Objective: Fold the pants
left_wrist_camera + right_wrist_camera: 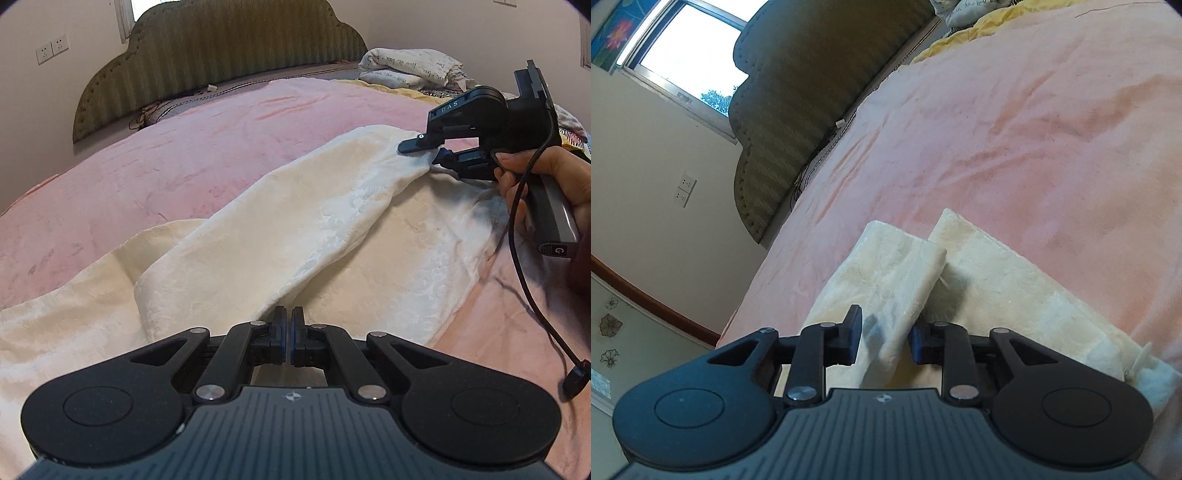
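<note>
Cream-white plush pants (pixel 332 221) lie on a pink blanket (pixel 184 147). One fold of them rises as a taut ridge between my two grippers. My left gripper (pixel 289 321) sits at the near end of that ridge, jaws together, pinching the fabric edge. My right gripper (pixel 430 153), held by a hand (pixel 546 173), bites the far end at the right. In the right wrist view the pants (pixel 894 266) show two leg ends side by side, and a thick fold fills the narrow gap of my right gripper (pixel 886 341).
A green padded headboard (pixel 221 48) stands at the far side of the bed, with thin cords (pixel 155 110) at its foot. Folded printed bedding (pixel 410 66) lies at the far right corner. A black cable (pixel 517 258) hangs from the right gripper over the blanket.
</note>
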